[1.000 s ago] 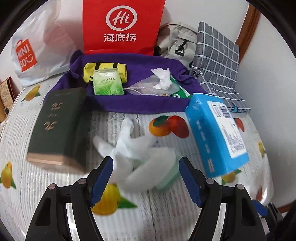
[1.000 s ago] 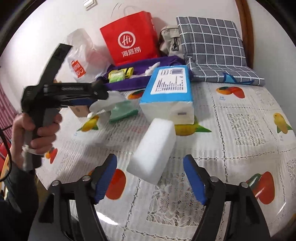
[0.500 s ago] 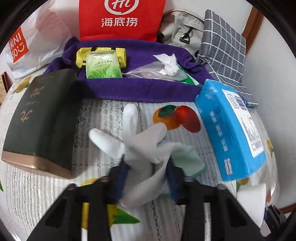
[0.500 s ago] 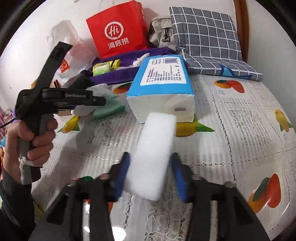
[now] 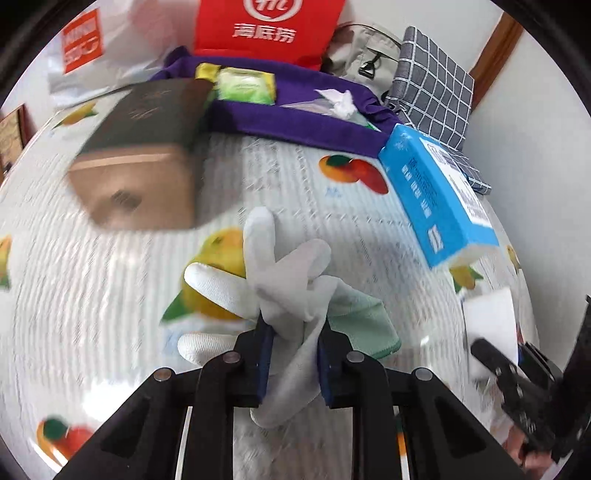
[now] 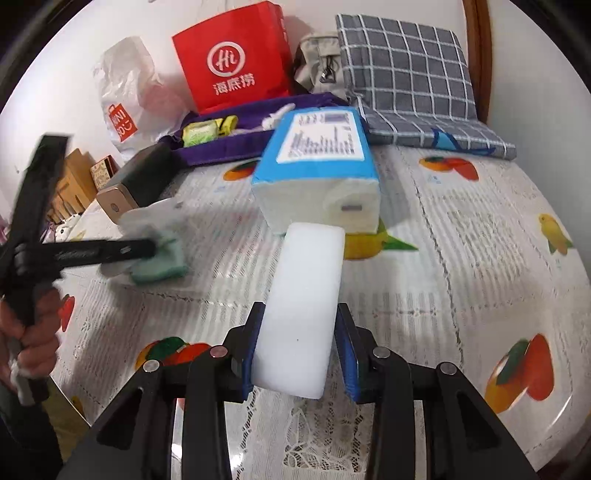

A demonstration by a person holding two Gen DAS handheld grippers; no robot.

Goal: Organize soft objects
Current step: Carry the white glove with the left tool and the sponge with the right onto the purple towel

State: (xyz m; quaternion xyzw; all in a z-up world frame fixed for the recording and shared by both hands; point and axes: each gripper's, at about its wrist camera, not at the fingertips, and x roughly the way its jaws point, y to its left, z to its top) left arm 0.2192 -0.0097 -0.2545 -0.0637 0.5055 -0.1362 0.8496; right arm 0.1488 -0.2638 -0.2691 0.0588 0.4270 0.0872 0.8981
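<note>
My left gripper (image 5: 291, 332) is shut on a white glove (image 5: 280, 280) with a mint green cloth (image 5: 362, 321) bunched beside it, held over the tablecloth. From the right wrist view the left gripper (image 6: 147, 251) shows at left with the glove and the green cloth (image 6: 159, 262). My right gripper (image 6: 299, 332) is shut on a white sponge block (image 6: 306, 295), which points toward a blue tissue pack (image 6: 321, 166). The sponge and the right gripper show at the right edge of the left wrist view (image 5: 487, 325).
A purple bag (image 5: 295, 114) lies at the back with a green packet (image 5: 243, 85) and a crumpled tissue (image 5: 340, 99) on it. A dark box (image 5: 140, 147) lies at left, a red paper bag (image 5: 266, 26) and a grey checked cushion (image 6: 406, 70) behind.
Both grippers closed, the left on the glove and the right on the sponge. The left gripper has pulled the glove back toward the near side of the table.
</note>
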